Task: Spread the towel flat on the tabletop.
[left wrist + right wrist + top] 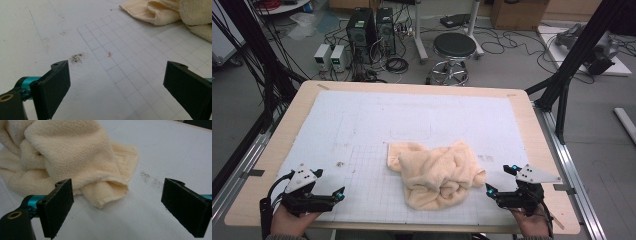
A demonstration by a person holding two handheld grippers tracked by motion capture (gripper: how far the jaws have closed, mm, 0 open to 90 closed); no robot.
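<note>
Both hand-held grippers, left (339, 192) and right (490, 189), gape empty; the crumpled cream towel (439, 172) looks soft, light, best pinched at a corner.

towel (438, 172): cream terry, crumpled in a loose heap
pose: folds bunched up, one flat corner sticking out far-left, rolled fold at the right
place: on the white mat, near-centre, partly over the grid

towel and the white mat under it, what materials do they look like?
Towel: looks like soft terry or fleece cloth, cream, matte; nubby pile and limp folds show in the right gripper view, with a flat woven hem band. Mat: likely foam board or stiff paper sheet, white, matte, printed with a fine grid, scuffed with dark smudges. Hard to say which.
</note>
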